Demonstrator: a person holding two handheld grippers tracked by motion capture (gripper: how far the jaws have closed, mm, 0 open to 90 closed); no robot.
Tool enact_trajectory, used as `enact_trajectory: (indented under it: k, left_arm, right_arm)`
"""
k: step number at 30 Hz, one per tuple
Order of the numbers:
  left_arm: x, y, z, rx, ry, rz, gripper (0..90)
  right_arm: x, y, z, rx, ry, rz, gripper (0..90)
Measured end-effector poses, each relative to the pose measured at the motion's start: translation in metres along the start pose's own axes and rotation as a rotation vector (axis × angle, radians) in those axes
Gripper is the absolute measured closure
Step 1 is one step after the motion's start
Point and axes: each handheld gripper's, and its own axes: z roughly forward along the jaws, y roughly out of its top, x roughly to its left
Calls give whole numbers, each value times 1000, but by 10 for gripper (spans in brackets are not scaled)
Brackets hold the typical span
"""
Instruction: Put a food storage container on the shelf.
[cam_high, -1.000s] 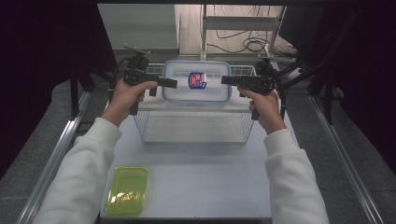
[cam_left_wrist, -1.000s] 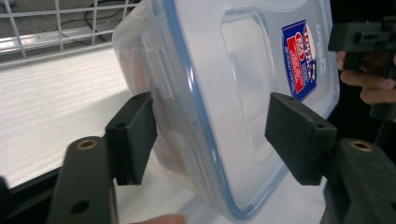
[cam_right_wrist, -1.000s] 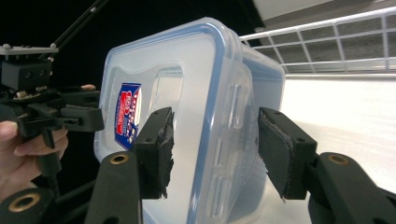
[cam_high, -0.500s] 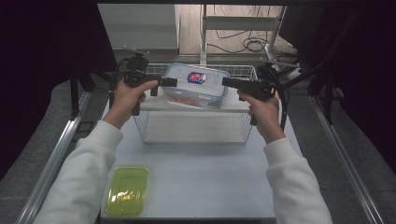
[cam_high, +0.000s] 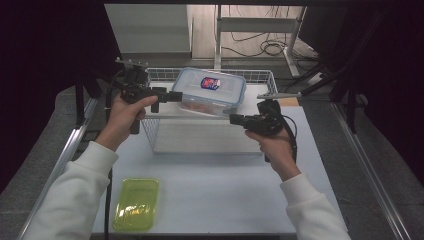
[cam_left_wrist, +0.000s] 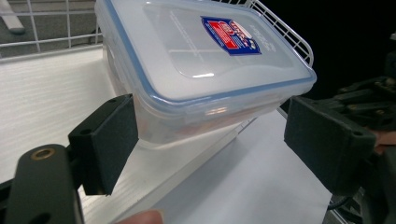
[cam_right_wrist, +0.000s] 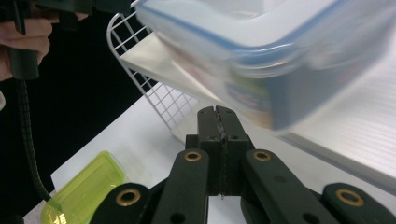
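A clear plastic box (cam_high: 212, 92) with a blue-rimmed lid and a red and blue label lies tilted across the top of a white wire basket (cam_high: 270, 80). Something reddish shows inside it. My left gripper (cam_high: 177, 96) is at the box's left end. In the left gripper view its jaws stand wide around the end of the box (cam_left_wrist: 205, 60), and they have just been opening. The right-hand pad (cam_left_wrist: 327, 140) is clear of the box wall. My right gripper (cam_high: 234, 119) hangs below the box's near right corner, just closed on nothing, with its fingertips (cam_right_wrist: 218, 112) together under the box (cam_right_wrist: 261, 51).
A green plastic tray (cam_high: 136, 202) lies on the white table near the front left, and it also appears in the right gripper view as the green tray (cam_right_wrist: 84, 191). A white board lines the basket (cam_right_wrist: 154, 88). Metal rails run along both table sides.
The right gripper let go of the box's right end, shut, and drew back toward the person and down. The left jaws widened. The box went from level to tilted on the basket.
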Motion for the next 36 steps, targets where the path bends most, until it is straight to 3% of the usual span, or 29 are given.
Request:
enact_trajectory:
  k: [5,20,30,36]
  left_arm:
    - [-2,-4,-5,-3,-8,10,171]
    - [-6,-12,-11,16,2,42,169]
    - [-1,-22,-18,19,2,36,169]
    - [-6,-37,-24,15,-19,43,170]
  right_arm:
    - [0,3,14,-10,-28,-14,890]
    - [-23,15,16,-56,-79,42,890]
    - [-27,12,15,-78,-71,55,890]
    - [-22,2,6,-98,-29,41,889]
